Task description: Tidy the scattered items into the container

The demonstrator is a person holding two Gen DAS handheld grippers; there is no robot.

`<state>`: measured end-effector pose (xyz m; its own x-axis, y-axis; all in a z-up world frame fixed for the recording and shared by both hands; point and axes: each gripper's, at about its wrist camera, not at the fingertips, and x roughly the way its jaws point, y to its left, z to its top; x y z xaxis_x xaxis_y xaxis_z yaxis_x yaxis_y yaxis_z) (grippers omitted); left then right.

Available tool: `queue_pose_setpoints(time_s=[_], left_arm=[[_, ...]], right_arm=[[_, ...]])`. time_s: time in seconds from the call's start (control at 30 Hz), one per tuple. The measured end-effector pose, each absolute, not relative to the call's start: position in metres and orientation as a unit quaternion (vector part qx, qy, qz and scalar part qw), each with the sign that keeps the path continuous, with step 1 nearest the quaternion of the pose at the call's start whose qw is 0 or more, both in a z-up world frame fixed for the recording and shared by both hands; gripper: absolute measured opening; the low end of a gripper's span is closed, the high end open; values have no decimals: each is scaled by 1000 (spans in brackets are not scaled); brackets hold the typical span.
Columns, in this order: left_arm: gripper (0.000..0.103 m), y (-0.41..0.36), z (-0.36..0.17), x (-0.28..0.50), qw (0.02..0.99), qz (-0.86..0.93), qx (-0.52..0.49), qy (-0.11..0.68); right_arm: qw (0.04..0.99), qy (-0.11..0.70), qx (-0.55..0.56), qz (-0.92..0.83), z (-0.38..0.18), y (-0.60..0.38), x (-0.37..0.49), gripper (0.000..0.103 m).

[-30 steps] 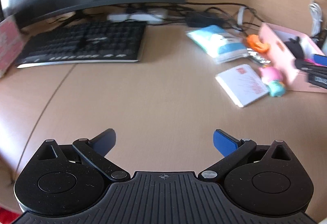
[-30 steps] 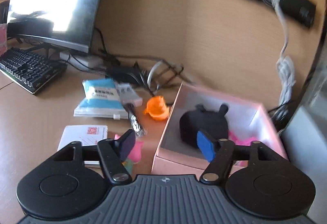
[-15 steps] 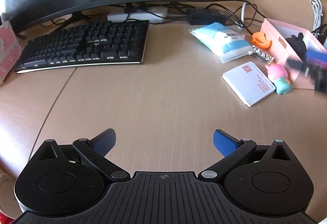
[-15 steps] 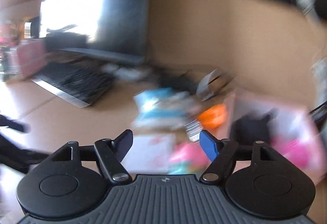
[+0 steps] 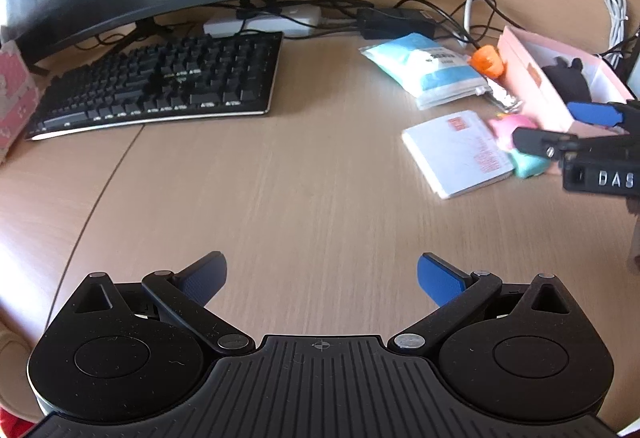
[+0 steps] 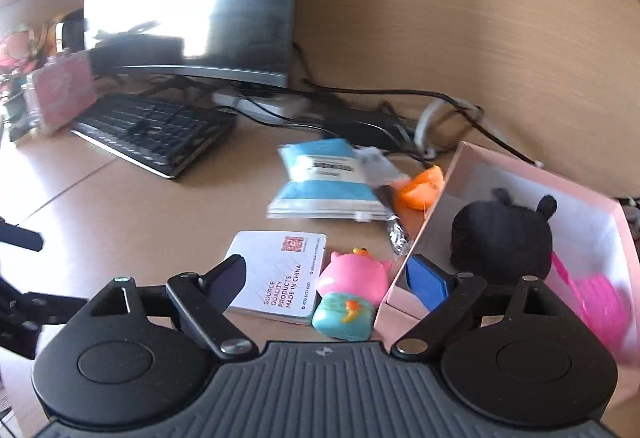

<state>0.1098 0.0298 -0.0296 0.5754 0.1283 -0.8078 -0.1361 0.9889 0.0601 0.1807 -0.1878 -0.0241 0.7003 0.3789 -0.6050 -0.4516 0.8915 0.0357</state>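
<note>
Hovering: right gripper (image 6: 324, 274), fingers spread, above pink pig toy (image 6: 352, 278)
Container: pink box (image 6: 472, 162), beside toy
Left gripper (image 5: 320, 274): fingers spread, over tabletop (image 5: 280, 198)

White card (image 6: 278, 272): "SOURCE QUALITY PRODUCTS MADE IN CHINA", "400 6777 600", red QR code
Right gripper (image 5: 560, 130) body: "DAS"
Blue packet (image 6: 324, 178) label: unreadable

Desk (image 5: 280, 198): matt wood-grain laminate. Box (image 6: 592, 206): pink matt card. Pig toy (image 6: 354, 278): smooth glossy plastic. Black toy (image 6: 502, 238): fuzzy cloth. Packet (image 6: 324, 182): shiny plastic film. Booklet (image 6: 280, 270): smooth printed paper. Right claw (image 6: 326, 280): matt black ribbed plastic, blue pads.
</note>
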Motion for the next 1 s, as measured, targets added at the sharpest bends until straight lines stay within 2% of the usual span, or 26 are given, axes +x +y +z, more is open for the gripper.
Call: queue_pose_setpoints(time_s=[0.23,0.4,0.77,0.9,1.0], left_arm=[[103,18,-33,113,884,65,-2,463],[103,7,-30,115,888,62,-1,456],[103,-23,-34,124,889,33,5,456],[103,-23,-33,123,889,33,10,456],[103,-13,-34,121,889,44,4,456]], right_arm=[[923,328,-64,188,-32,-192,183,88],[933,345,-37,99,-40,-240,198,87],[942,329,-61,-17,-53,-294,198,89],[944,325,-45,-24,-53,-303,207,85],[954,294,-42,-28,-40,-295,195,85]])
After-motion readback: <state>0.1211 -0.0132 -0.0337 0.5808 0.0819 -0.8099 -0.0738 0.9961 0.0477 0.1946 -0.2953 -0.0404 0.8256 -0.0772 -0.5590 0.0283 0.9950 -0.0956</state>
